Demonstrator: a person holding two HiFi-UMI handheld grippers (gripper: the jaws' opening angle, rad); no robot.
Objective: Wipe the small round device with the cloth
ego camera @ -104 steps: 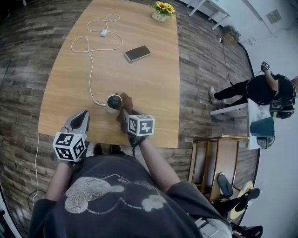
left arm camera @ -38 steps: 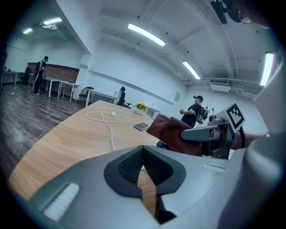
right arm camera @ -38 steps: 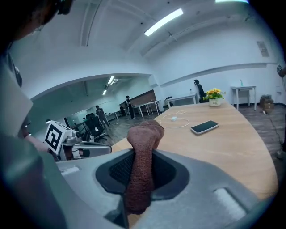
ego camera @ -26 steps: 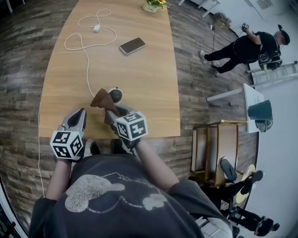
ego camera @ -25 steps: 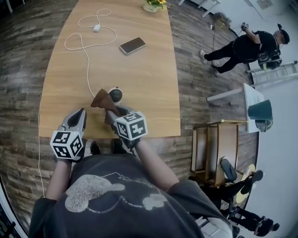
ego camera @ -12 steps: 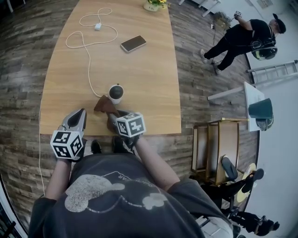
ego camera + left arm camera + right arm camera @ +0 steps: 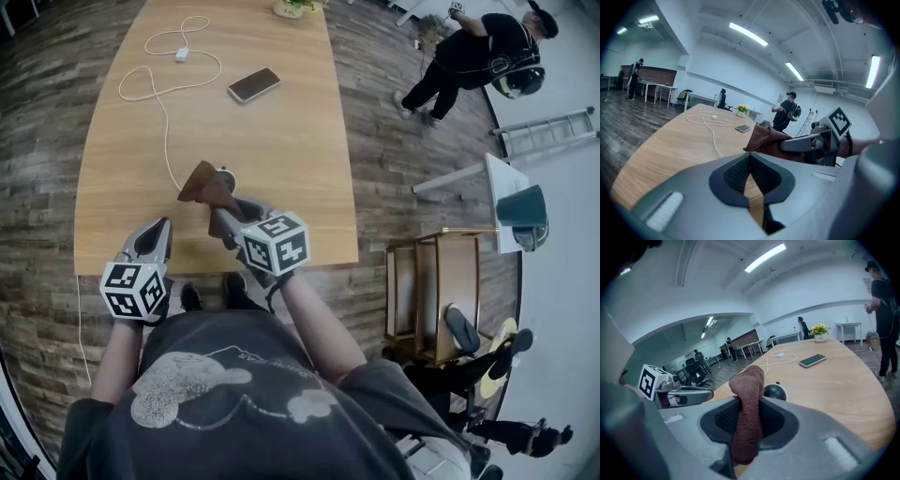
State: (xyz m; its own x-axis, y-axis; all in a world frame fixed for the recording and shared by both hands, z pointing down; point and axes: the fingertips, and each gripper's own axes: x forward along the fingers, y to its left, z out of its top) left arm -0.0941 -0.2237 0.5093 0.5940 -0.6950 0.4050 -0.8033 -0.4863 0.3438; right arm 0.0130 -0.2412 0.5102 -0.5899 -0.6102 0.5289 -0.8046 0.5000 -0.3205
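The small round device (image 7: pixel 227 175), a dark dome on a white base, stands on the wooden table (image 7: pixel 291 159) near its front edge, mostly hidden behind the brown cloth (image 7: pixel 200 182). My right gripper (image 7: pixel 221 216) is shut on the cloth and holds it up against the device's near left side. In the right gripper view the cloth (image 7: pixel 747 399) fills the jaws, with the device's black dome (image 7: pixel 775 391) just beyond. My left gripper (image 7: pixel 157 232) hovers at the table's front edge, left of the device; it is shut and holds nothing (image 7: pixel 751 174).
A white cable (image 7: pixel 157 98) runs from the device to an adapter (image 7: pixel 181 53) at the far end. A phone (image 7: pixel 254 84) lies further back, a flower pot (image 7: pixel 292 7) at the far edge. A person (image 7: pixel 478 47) stands beyond the table; shelving (image 7: pixel 436 300) at right.
Half a second ago the cloth lay low in front of the bare device. My right gripper has lifted it forward and left, so it now covers the device. The left gripper has stayed put.
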